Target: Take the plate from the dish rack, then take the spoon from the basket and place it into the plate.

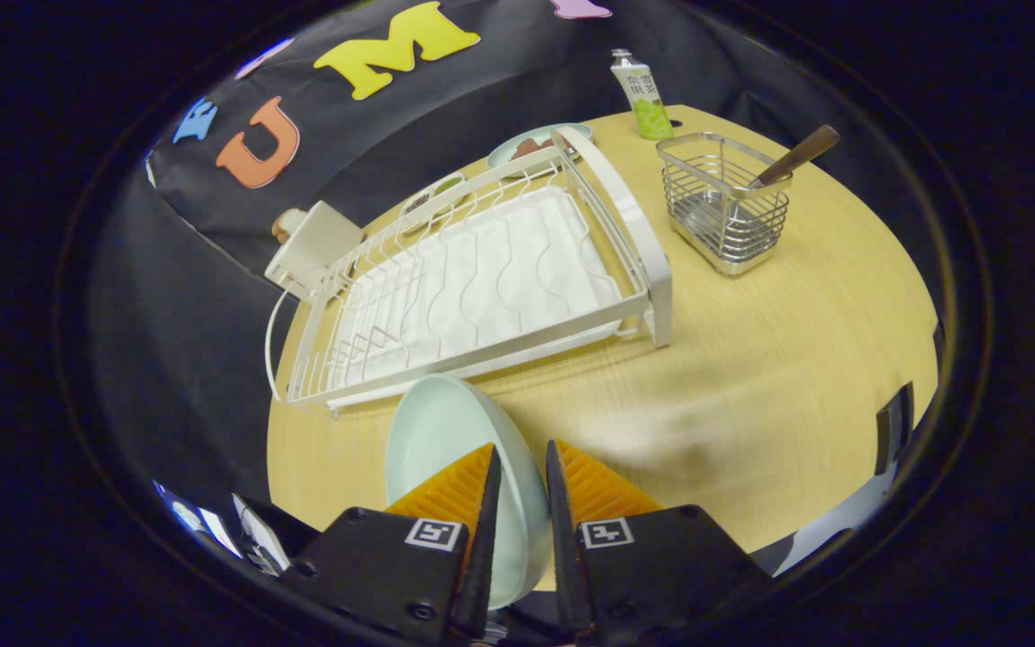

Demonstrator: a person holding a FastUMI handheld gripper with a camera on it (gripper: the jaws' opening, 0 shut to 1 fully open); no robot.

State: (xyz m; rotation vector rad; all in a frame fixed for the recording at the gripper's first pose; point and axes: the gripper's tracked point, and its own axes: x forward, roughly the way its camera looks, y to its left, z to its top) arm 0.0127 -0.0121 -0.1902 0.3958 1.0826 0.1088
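A pale green plate (446,431) stands on edge between my fingers, held above the wooden table (778,377). My gripper (522,463) is shut on the plate's rim, one finger on each face. Just beyond the plate lies the white wire dish rack (482,288), with no dishes in it. Farther off, to the right of the rack, stands a metal wire basket (726,205). A spoon with a brown handle (796,155) leans out of the basket's far right corner.
A green tube (643,94) stands at the table's far edge behind the basket. A plate with food (531,144) and a small dish (432,193) sit behind the rack. A beige box (313,244) with a white cable lies at the rack's left corner.
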